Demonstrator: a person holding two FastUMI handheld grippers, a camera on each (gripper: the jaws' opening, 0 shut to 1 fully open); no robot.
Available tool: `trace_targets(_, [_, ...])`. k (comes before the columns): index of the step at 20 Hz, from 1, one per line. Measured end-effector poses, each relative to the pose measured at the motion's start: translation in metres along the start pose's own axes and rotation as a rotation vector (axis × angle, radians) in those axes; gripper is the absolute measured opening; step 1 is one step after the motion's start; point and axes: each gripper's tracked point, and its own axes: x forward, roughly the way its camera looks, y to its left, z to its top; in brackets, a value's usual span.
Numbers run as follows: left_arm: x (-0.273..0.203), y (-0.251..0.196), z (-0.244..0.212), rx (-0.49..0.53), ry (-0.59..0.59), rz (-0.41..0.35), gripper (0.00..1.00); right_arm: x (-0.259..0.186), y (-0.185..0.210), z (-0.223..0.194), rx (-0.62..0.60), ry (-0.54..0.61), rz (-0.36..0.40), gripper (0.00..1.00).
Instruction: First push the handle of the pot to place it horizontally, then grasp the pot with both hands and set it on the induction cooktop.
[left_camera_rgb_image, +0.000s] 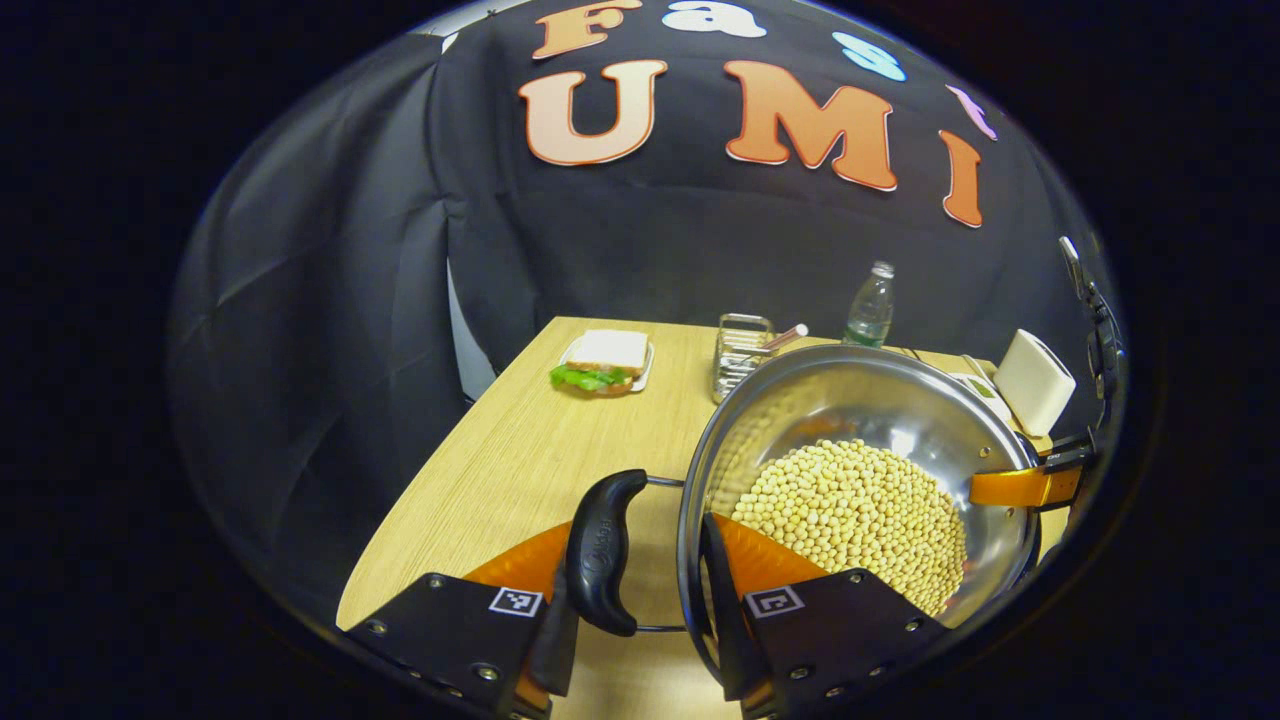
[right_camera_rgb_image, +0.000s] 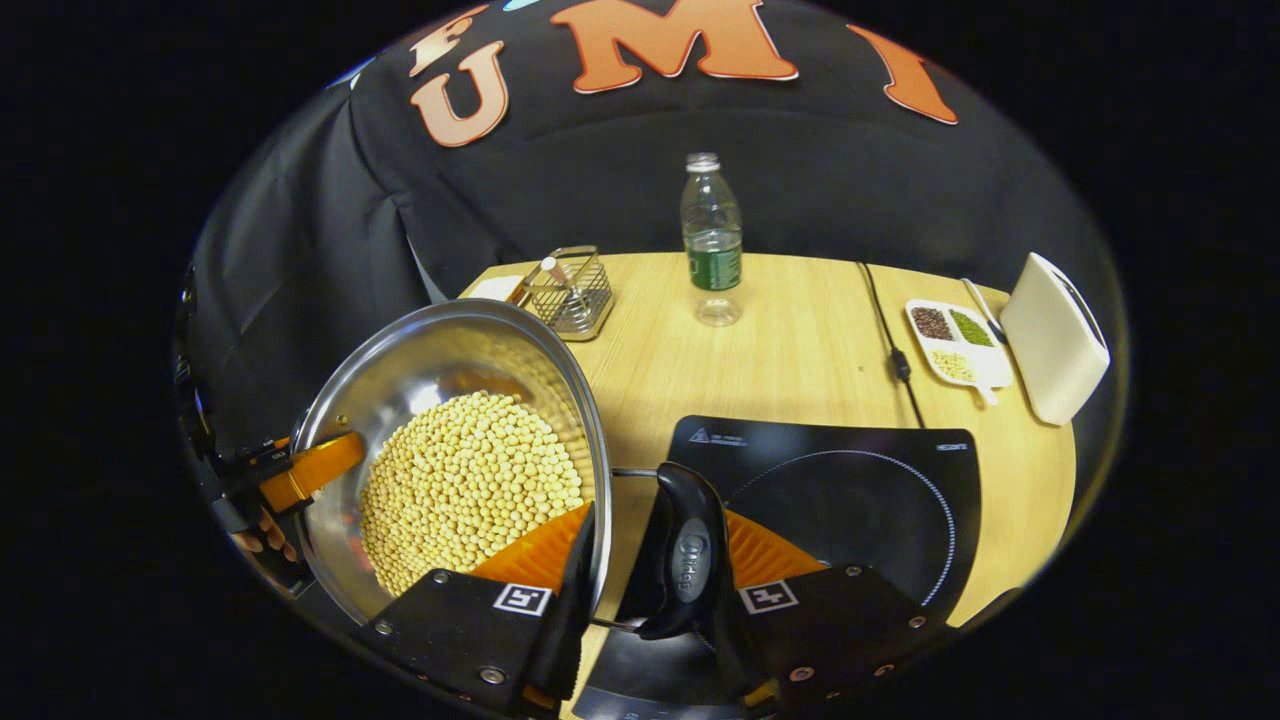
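Left tongs (left_camera_rgb_image: 640, 590): my fingers pinch the pot's (left_camera_rgb_image: 860, 400) near handle (left_camera_rgb_image: 600, 550).
Right tongs (right_camera_rgb_image: 645, 590): pinching the opposite handle (right_camera_rgb_image: 680, 550).
Pot: full of beans (right_camera_rgb_image: 460, 490), beside the cooktop (right_camera_rgb_image: 850, 500).

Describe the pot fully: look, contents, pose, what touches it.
The pot is a shiny, wide, lidless steel pan with yellow beans heaped inside. Black handles on wire loops stick out at opposite sides. The left tongs straddle one handle and the rim; the right tongs do likewise opposite. It sits beside the black induction cooktop, apparently lifted.
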Motion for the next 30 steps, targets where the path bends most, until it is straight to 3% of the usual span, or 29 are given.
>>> trace_targets(3, [-0.01, -0.01, 0.007, 0.027, -0.018, -0.027, 0.55, -0.017, -0.026, 0.006, 0.019, -0.019, -0.017, 0.54])
trace_targets(4, [-0.011, -0.016, 0.01, 0.038, -0.022, -0.039, 0.58, -0.024, -0.037, 0.005, 0.025, -0.021, -0.022, 0.54])
trace_targets(8, [0.016, -0.041, 0.016, 0.078, -0.026, -0.1, 0.58, -0.045, -0.088, 0.001, 0.055, -0.022, -0.066, 0.54])
trace_targets(12, [0.06, -0.029, -0.005, 0.081, -0.04, -0.156, 0.58, -0.072, -0.129, 0.009, 0.062, -0.064, -0.123, 0.53])
trace_targets(15, [0.062, -0.024, -0.009, 0.095, -0.053, -0.183, 0.58, -0.088, -0.154, 0.011, 0.074, -0.082, -0.148, 0.54])
trace_targets(23, [0.068, -0.031, -0.005, 0.134, -0.022, -0.229, 0.58, -0.093, -0.208, -0.006, 0.112, -0.075, -0.182, 0.54])
trace_targets(30, [0.064, -0.03, -0.005, 0.141, -0.009, -0.22, 0.58, -0.078, -0.227, -0.01, 0.13, -0.059, -0.177, 0.54])
